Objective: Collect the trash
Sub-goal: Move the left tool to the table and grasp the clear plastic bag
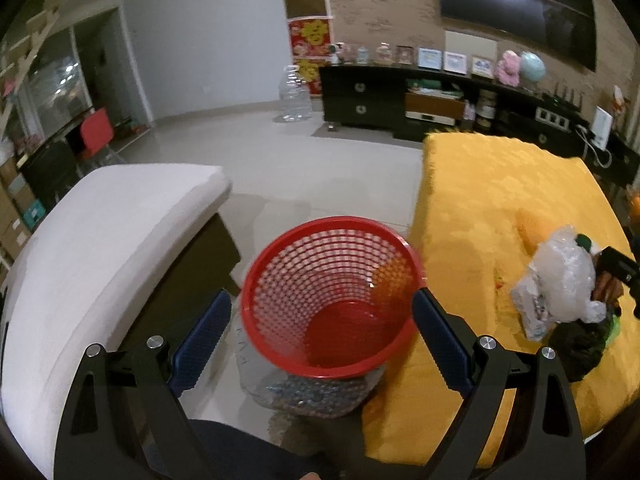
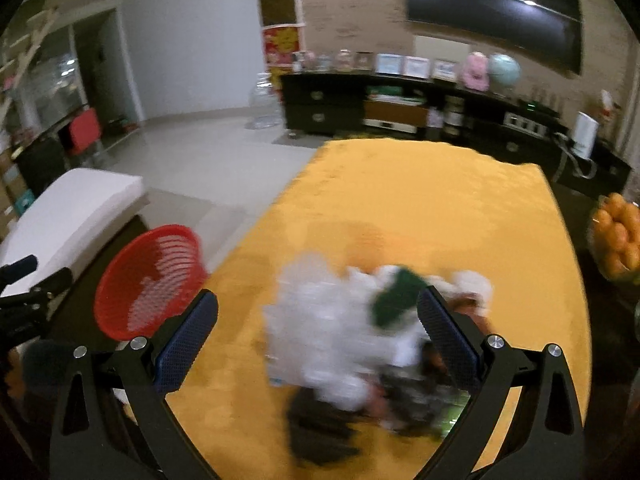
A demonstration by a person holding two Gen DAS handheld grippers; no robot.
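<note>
A living room with a pale tiled floor (image 1: pixel 304 160) holds a bench (image 2: pixel 420 216) under a yellow cloth. One red mesh basket (image 1: pixel 334 300) sits just off the bench's edge, empty, framed by the left gripper (image 1: pixel 322 334), jaws spread wide, gripping nothing. The right gripper (image 2: pixel 318 340), equally wide, holds nothing above one blurred heap of trash (image 2: pixel 340 340): clear plastic, green and dark scraps; no writing is readable.
</note>
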